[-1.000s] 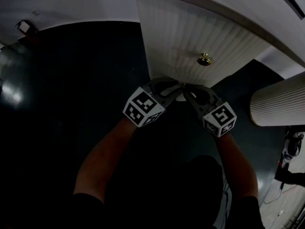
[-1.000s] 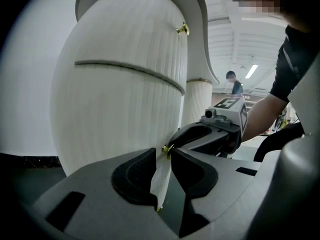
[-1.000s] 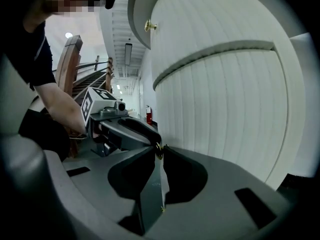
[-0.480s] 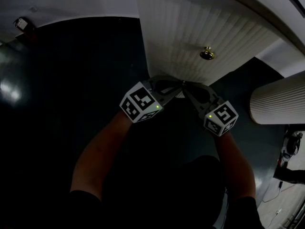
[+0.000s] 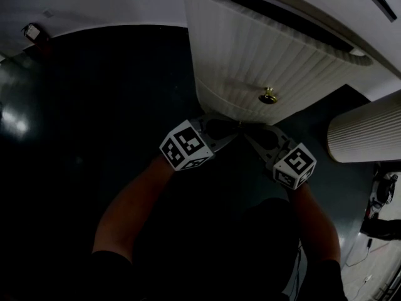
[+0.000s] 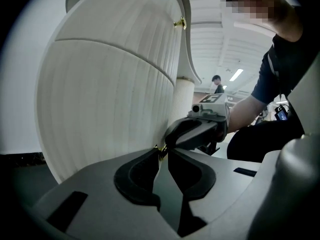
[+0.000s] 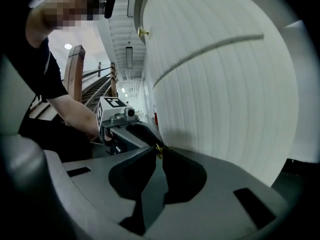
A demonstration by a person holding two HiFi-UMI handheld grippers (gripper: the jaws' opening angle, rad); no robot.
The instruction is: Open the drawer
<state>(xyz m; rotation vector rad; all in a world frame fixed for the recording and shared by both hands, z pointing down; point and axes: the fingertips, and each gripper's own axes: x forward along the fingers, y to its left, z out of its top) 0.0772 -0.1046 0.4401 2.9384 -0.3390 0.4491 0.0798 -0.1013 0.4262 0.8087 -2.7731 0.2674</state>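
A white ribbed cabinet front (image 5: 250, 49) curves out ahead of me, and a dark gap (image 5: 276, 14) runs along its top. My left gripper (image 5: 233, 129) and right gripper (image 5: 246, 129) meet tip to tip just under its lower edge. In the left gripper view the left gripper (image 6: 161, 152) is shut on a small brass knob (image 6: 161, 150) low on the front. In the right gripper view the right gripper (image 7: 159, 150) is shut on the same knob (image 7: 158, 148) from the other side. The head view hides this knob behind the fingers.
A second brass knob (image 5: 268, 95) sits higher on the ribbed front. A white ribbed column (image 5: 366, 133) stands to the right. The floor (image 5: 94, 105) is dark and glossy. Cables and gear (image 5: 379, 212) lie at the far right.
The ribbed front has come toward me and a dark gap has opened along its top. Both grippers moved back toward me together, still closed on the low knob.
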